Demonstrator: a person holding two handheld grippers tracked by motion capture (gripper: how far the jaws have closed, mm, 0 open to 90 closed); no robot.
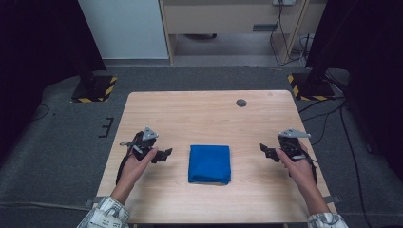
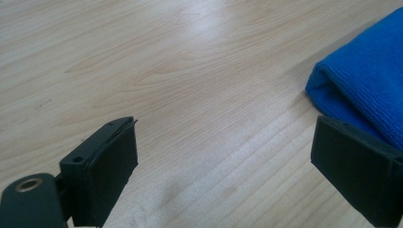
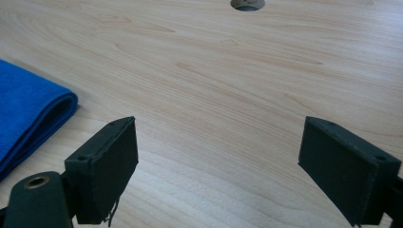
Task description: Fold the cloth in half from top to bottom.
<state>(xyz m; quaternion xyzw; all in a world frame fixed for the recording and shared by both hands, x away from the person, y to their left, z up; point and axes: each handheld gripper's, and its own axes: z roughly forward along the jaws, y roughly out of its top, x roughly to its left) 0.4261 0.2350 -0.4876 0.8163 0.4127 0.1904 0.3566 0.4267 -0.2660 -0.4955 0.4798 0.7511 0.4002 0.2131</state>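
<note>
A: Start with the blue cloth (image 1: 209, 164). Where does it lie?

B: Folded into a neat square, flat on the counter (image 1: 204, 111), toward the person's edge and about midway across. Its rounded fold edges show in both gripper views (image 2: 361, 90) (image 3: 28, 114).

A: And the grippers, relative to the cloth?

B: The left gripper (image 1: 164, 155) sits just to the cloth's left, the right gripper (image 1: 266, 152) a little farther off on the cloth's right. Neither touches it. Both point inward at it, low over the counter.

A: Jaws?

B: Spread wide on both, with nothing between them but bare wood. In the left gripper view one jaw already overlaps the cloth's near edge.

A: So the step in hand is the approach and first pinch, I'd judge. How to do it well?

B: Come in low and level from each side, so one jaw slides under a layer of the fold and the other comes down on top. Take one layer if unfolding is the aim, or the whole stack if lifting. Close both together, at matching spots on opposite edges, or the cloth will likely skew.

A: Anything else near it?

B: A small round grommet (image 1: 241, 102) sits beyond the cloth, well apart.
</note>
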